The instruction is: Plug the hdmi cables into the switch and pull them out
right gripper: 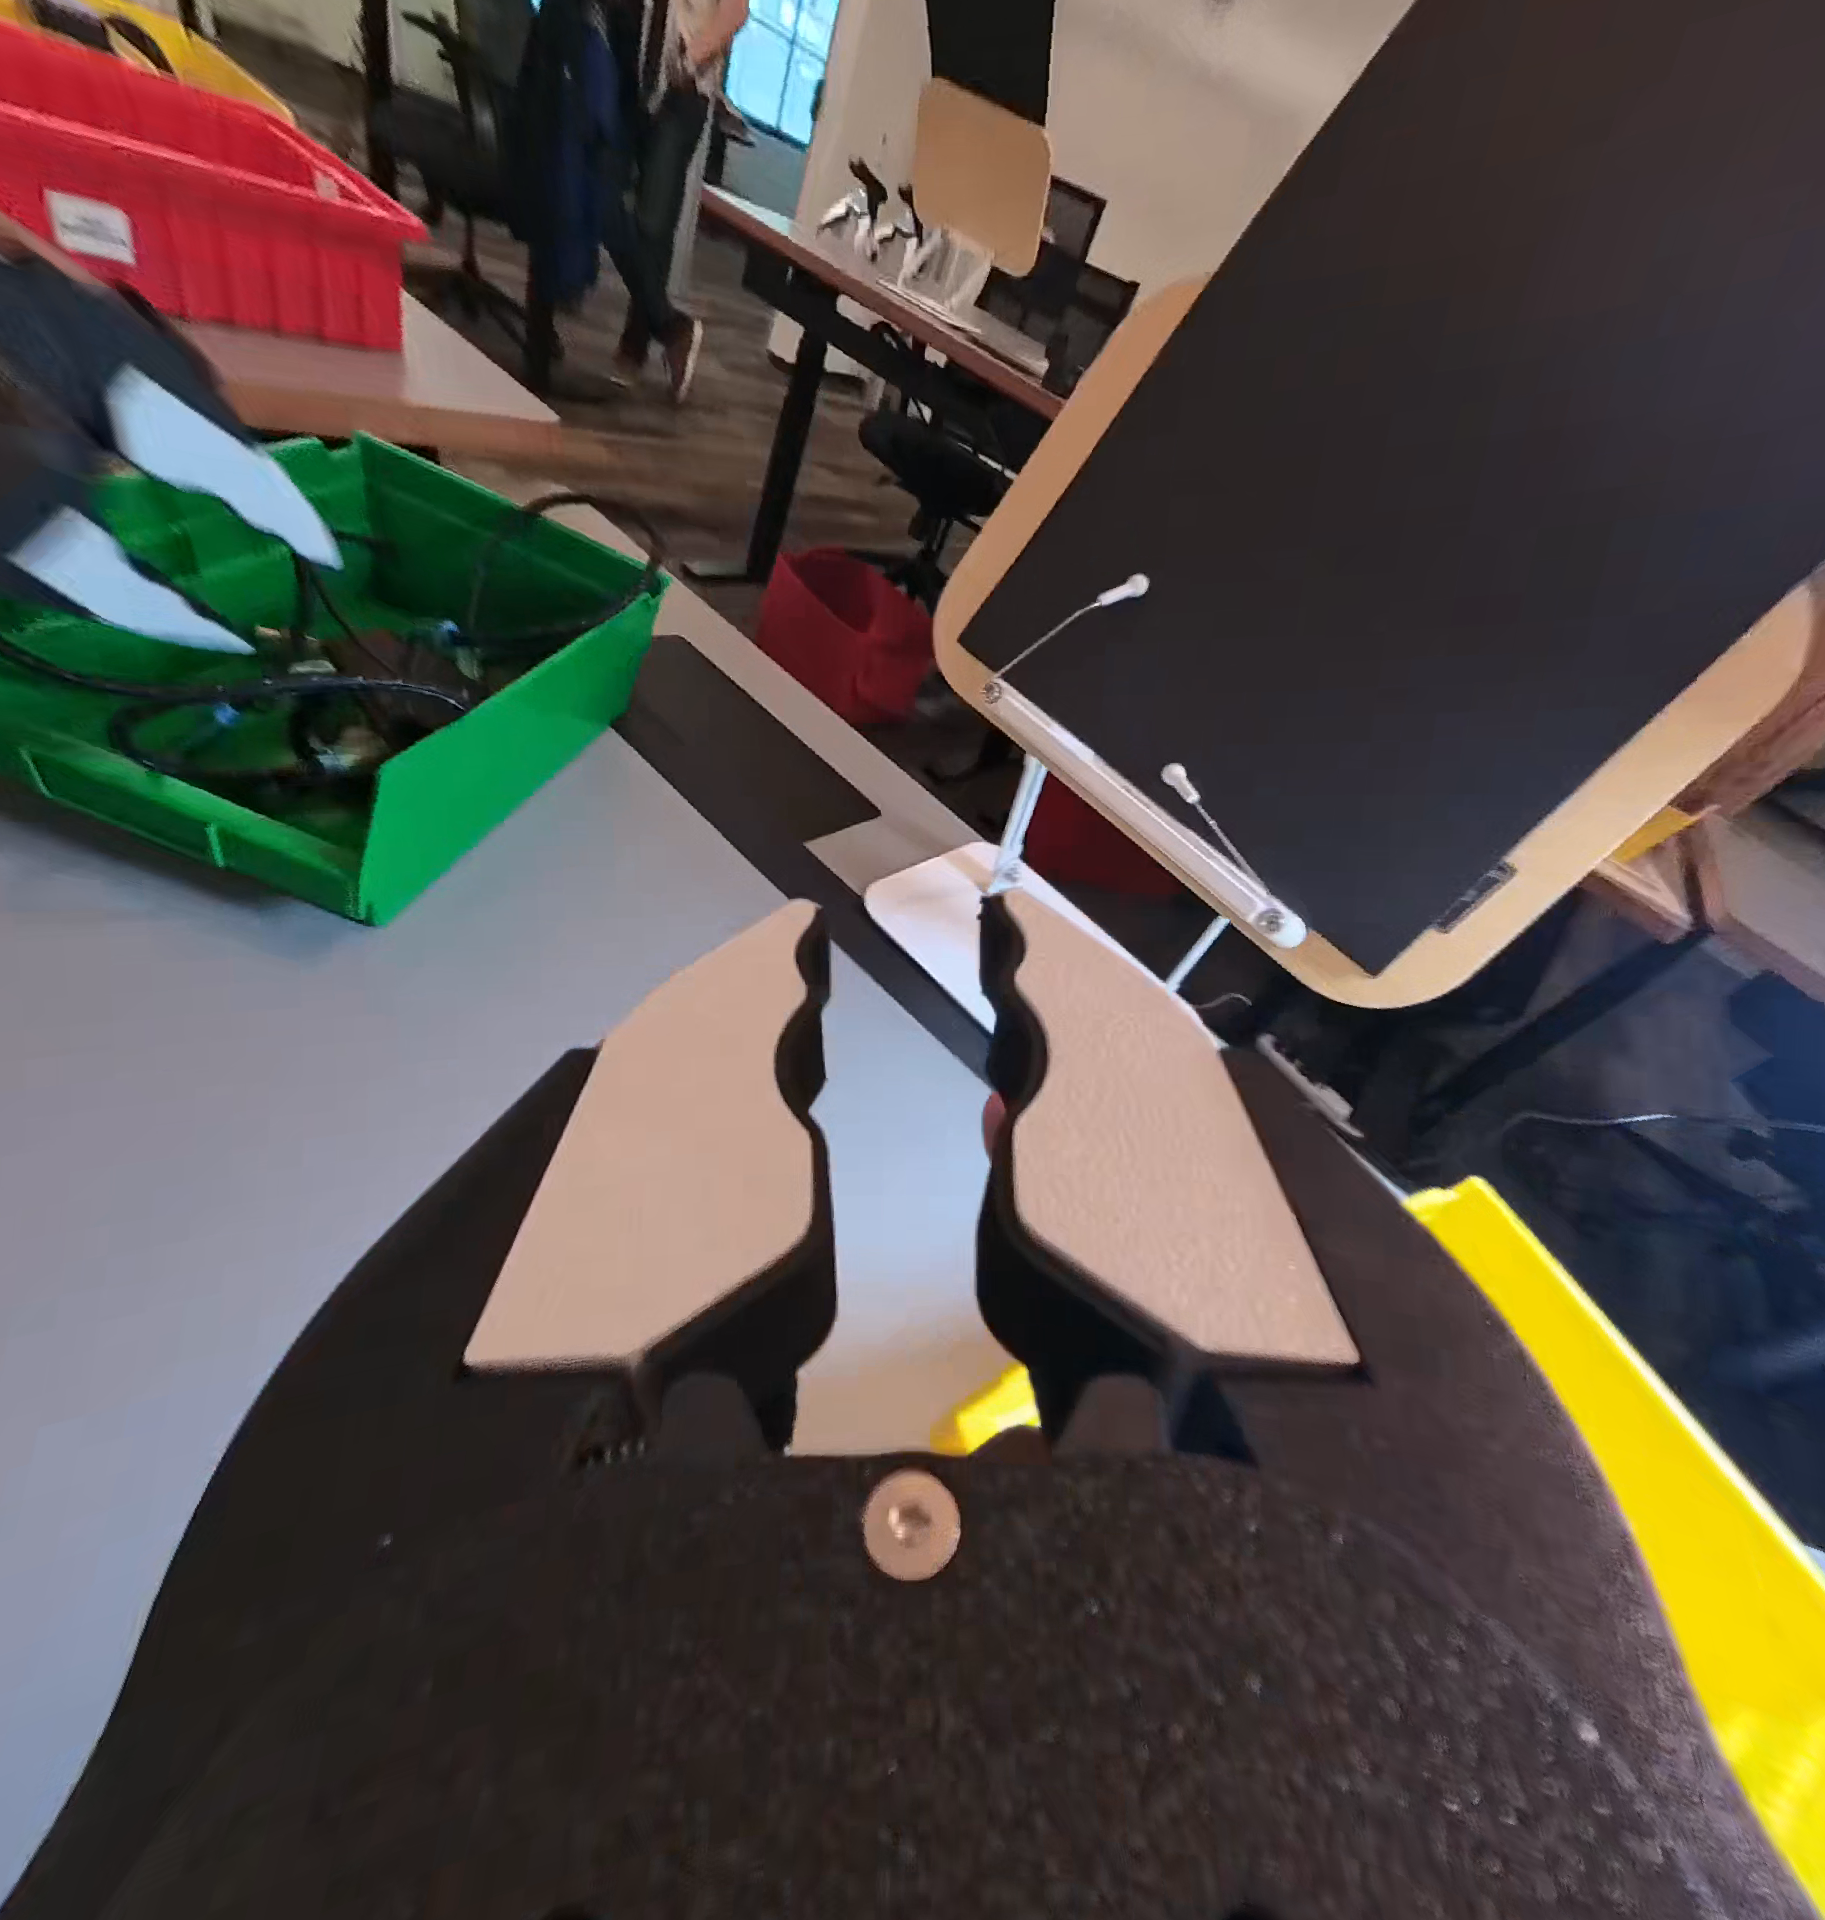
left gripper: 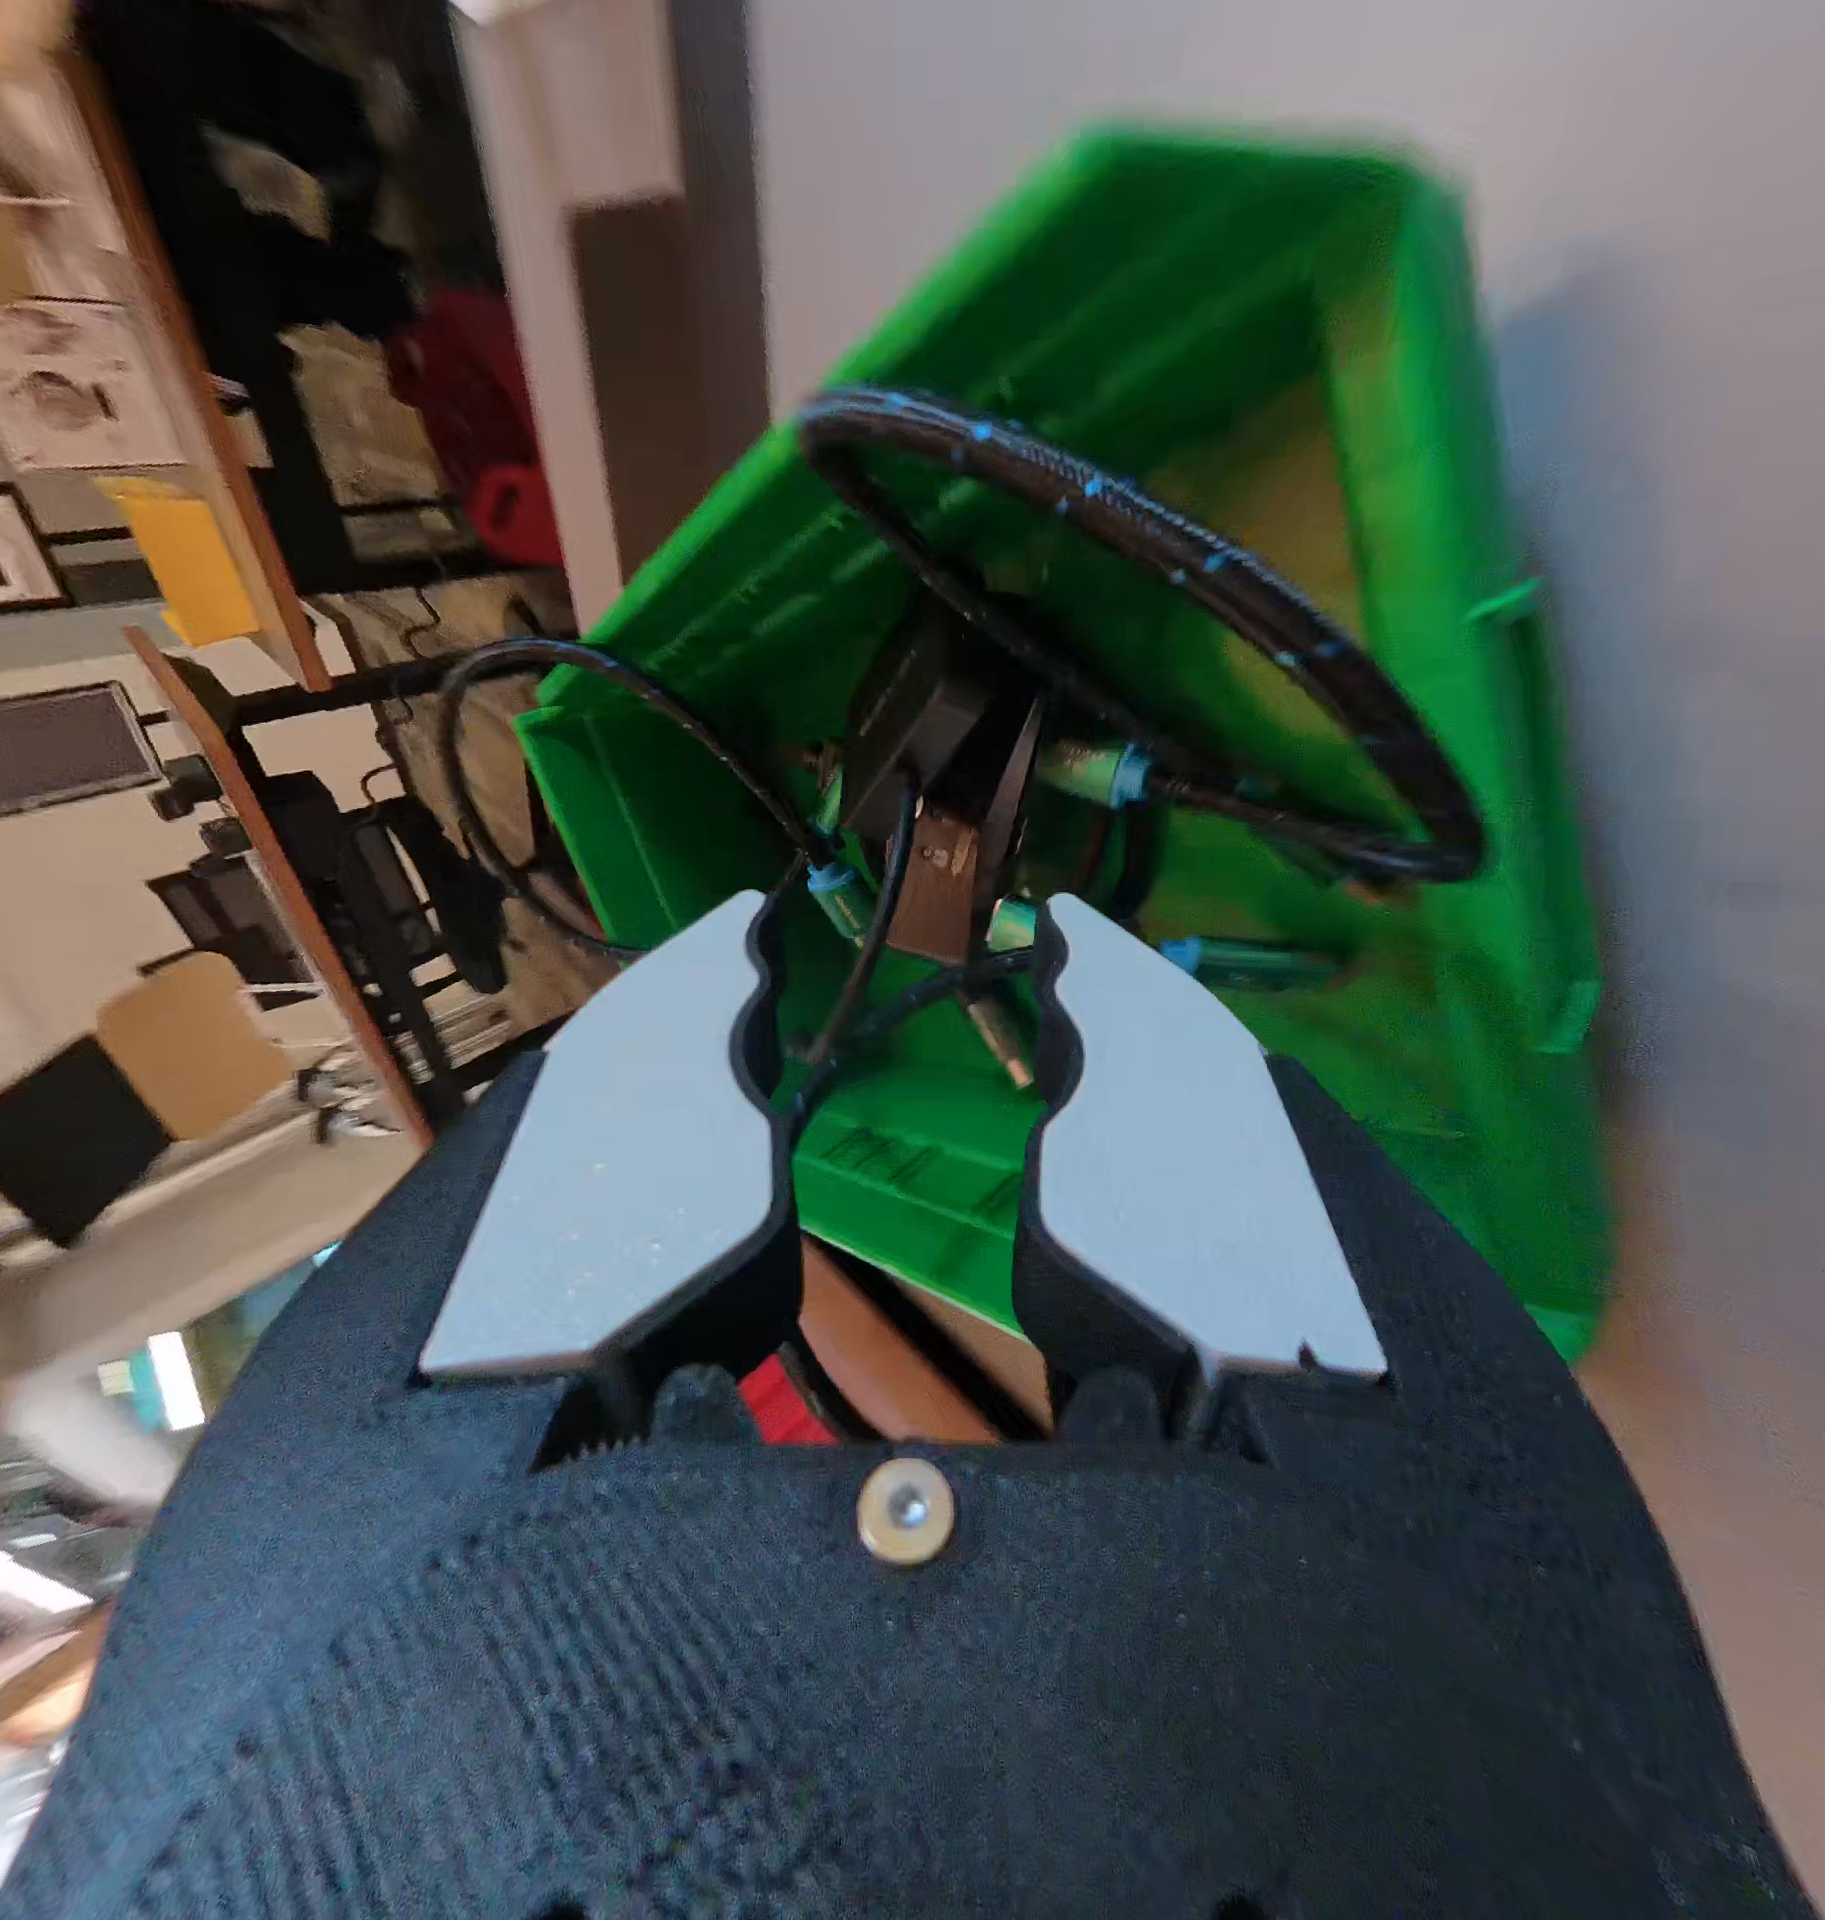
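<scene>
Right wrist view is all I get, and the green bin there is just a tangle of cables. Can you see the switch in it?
Observer: Yes. The left wrist view shows a small black switch in the middle of the green bin, among the cables.
Operator: Anything plugged into it?
Observer: A green plug lies right against its side, but blur hides whether it is seated.
Operator: What is the left gripper lined up with?
Observer: The left gripper is open and empty. A loose metal-tipped plug shows through the gap, down in the bin.
</scene>
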`<state>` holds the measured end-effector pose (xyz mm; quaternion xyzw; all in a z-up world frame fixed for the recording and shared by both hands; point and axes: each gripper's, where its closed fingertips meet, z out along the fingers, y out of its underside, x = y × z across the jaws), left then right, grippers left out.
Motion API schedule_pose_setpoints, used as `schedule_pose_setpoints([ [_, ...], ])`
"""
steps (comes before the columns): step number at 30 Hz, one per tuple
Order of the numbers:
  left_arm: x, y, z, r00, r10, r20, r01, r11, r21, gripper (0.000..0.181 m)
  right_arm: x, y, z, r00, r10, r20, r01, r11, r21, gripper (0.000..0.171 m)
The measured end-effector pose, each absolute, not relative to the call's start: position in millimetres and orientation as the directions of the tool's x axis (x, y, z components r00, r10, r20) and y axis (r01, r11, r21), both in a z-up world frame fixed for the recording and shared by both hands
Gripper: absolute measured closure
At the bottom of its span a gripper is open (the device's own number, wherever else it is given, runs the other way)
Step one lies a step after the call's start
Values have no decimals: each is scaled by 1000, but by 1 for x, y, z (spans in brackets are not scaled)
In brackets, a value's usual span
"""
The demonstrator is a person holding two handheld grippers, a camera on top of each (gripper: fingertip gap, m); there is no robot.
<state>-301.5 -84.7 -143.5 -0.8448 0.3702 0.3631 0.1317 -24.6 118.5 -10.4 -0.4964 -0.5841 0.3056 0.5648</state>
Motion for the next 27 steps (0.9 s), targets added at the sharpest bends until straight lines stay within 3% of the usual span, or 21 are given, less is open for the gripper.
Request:
schedule_pose_setpoints([
  [4,-339,-53,-188,339,-678,-652,-707,-641,299,135,-18,144,-27,155,931,330,259,284,-923,144],
  [8,-358,-35,-208,347,-681,-645,-714,-638,289,159,3,177,-21,220,940,260,222,212,-952,146],
  [11,-358,-32,-169,438,-555,-707,-700,-704,120,165,18,195,-11,255,940,226,189,181,-965,148],
  [15,-351,-33,-69,538,-248,-805,-655,-725,-214,166,20,196,-5,245,958,152,148,118,-982,151],
  [17,-337,-35,-13,577,-90,-812,-651,-651,-390,166,15,188,-5,226,963,143,141,113,-984,151],
  [19,-297,-32,40,665,10,-746,-664,-450,-597,166,9,176,-2,204,964,169,137,143,-980,151],
  [22,-211,-32,98,815,-30,-579,-580,-53,-813,167,4,149,11,153,961,230,88,219,-972,151],
  [24,-155,-33,116,862,-149,-484,-462,162,-872,167,1,126,20,93,959,268,27,266,-964,150],
  [27,-84,-28,115,849,-372,-376,-251,341,-906,167,5,89,34,10,935,354,-89,354,-931,144],
])
